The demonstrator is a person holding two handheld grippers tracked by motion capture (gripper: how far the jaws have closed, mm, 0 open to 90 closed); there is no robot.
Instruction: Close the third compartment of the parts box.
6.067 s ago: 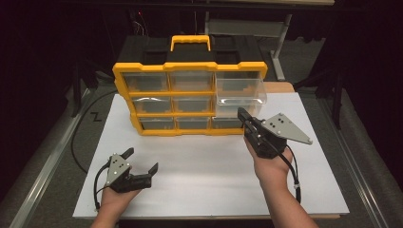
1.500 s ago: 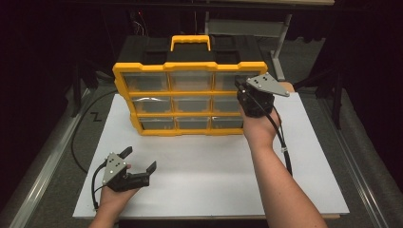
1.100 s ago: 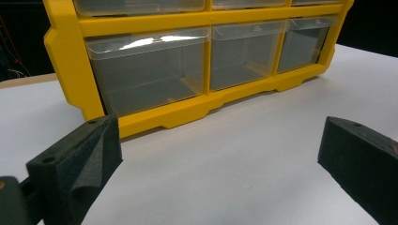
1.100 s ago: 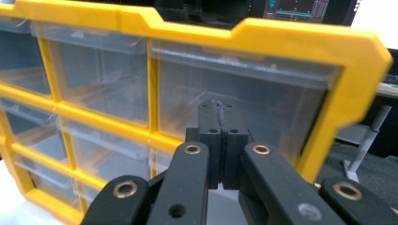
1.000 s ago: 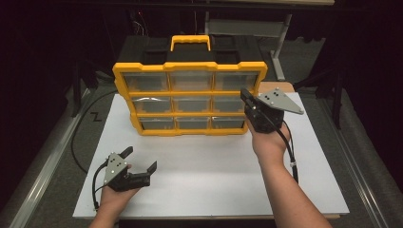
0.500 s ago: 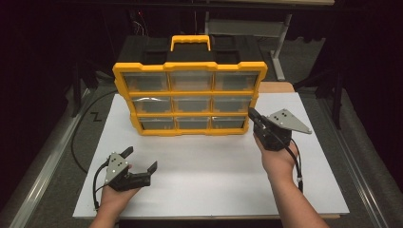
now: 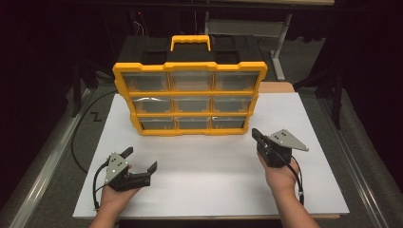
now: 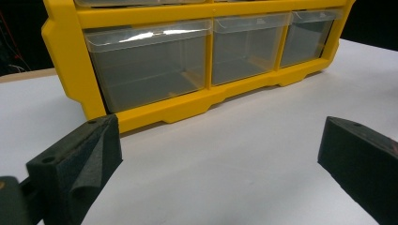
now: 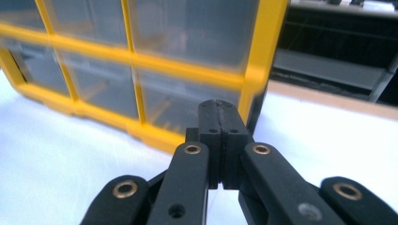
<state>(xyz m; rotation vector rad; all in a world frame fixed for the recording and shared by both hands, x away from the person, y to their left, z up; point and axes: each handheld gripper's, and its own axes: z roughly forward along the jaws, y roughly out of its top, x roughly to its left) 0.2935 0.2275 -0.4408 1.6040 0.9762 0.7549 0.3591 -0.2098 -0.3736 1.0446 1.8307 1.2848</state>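
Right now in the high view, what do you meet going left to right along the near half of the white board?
Left tool, jaws open → bare white board → right tool, jaws shut and empty. The yellow drawer organizer stands farther back.

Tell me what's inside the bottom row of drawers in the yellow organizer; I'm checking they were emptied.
Through their clear fronts, the three bottom drawers of the yellow organizer look empty, with bare floors in the left gripper view. Their back corners are hidden by glare and the frame.
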